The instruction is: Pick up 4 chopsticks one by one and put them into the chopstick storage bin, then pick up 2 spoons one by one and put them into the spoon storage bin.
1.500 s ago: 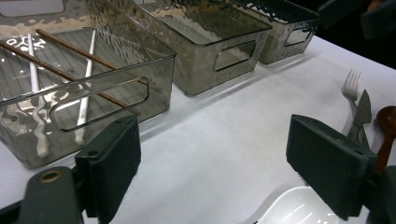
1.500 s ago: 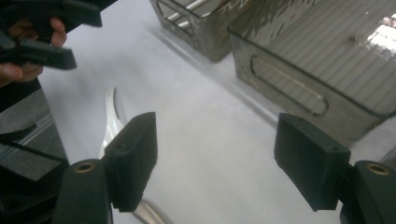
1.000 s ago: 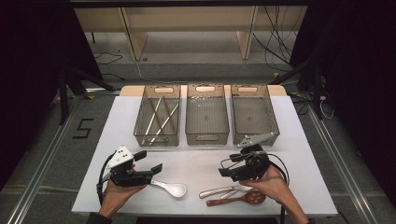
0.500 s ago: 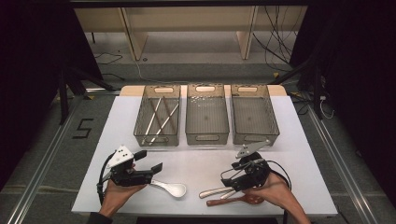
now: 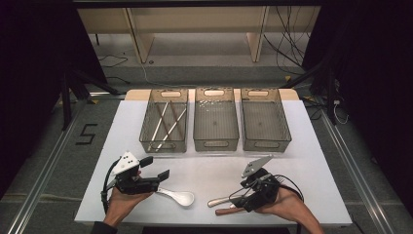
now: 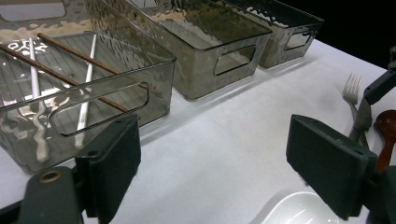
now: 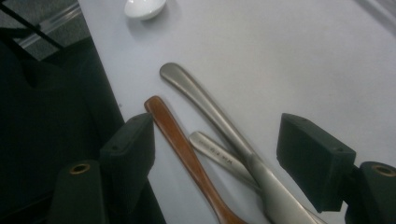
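My right gripper (image 7: 215, 158) hangs open over the metal handles (image 7: 219, 121) and the wooden handle (image 7: 182, 140), touching none. My left gripper (image 6: 215, 172) gapes empty beside the white spoon (image 5: 180, 196).

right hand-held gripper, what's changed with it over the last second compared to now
The right hand-held gripper has come down and toward the table's near edge, onto the cutlery lying there. Its jaws are open and straddle the metal handle and the wooden handle, gripping neither. The left hand-held gripper, the white spoon and the three bins stayed as they were.
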Available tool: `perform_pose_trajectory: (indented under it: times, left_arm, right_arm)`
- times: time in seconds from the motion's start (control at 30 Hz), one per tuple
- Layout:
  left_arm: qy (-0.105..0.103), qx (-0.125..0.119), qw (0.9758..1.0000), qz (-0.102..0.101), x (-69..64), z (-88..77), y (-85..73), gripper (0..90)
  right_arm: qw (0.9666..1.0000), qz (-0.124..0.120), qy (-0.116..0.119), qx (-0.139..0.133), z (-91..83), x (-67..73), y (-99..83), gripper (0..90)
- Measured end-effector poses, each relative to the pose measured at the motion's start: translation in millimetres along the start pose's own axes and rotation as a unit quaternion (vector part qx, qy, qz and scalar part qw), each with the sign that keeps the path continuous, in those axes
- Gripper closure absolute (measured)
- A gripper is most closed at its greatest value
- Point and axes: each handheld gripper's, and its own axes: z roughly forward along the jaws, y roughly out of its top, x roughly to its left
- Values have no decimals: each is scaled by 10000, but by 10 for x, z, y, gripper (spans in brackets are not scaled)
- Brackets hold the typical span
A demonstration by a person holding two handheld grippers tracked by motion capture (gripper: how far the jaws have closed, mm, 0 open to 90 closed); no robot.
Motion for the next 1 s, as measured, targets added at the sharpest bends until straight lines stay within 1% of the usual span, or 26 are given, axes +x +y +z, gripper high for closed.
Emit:
perform_pose_trajectory:
  times: [0.13,0.23,0.33,0.4,0.43,0.57,0.7,0.77,0.8,0.83,0.9,0.97,1.0]
  left_arm:
    - [3,-5,10000,-11,7,-12,-5,177]
    - [1,-15,10000,-5,5,-18,-9,176]
    - [-2,-12,10000,8,4,-19,-11,177]
    - [-4,-24,10000,4,1,-17,-7,176]
    - [-6,-24,10000,1,0,-14,-6,176]
    - [-11,3,10000,8,-3,-1,-4,176]
    - [-7,2,10000,11,-4,-3,-3,176]
    - [-10,-5,10000,4,-6,-2,-3,176]
    - [-20,-3,10000,7,-11,-4,-7,176]
    - [-16,31,10000,51,-11,-8,-10,177]
    - [-19,-17,10000,29,-13,-6,-1,176]
    - [-20,2,10000,57,-26,1,-3,176]
    - [-33,25,10000,69,-31,5,-5,176]
  right_arm:
    - [9999,-69,-3,104,39,29,-6,286]
    - [9998,-45,-22,173,48,44,-10,291]
    - [9997,-123,-75,214,49,62,-18,297]
    - [9993,-204,-127,298,50,81,-23,302]
    - [9991,-181,-118,354,46,92,-21,306]
    - [9985,-288,-102,462,67,89,-37,334]
    - [9979,-315,-140,546,70,70,-56,359]
    - [9974,-369,-127,599,62,71,-66,375]
    - [9973,-398,-75,611,56,65,-74,389]
    - [9972,-424,-57,615,54,53,-85,399]
    - [9966,-449,-81,692,50,44,-106,416]
    - [9954,-550,-149,770,44,50,-128,433]
    - [9948,-542,-179,838,41,59,-134,438]
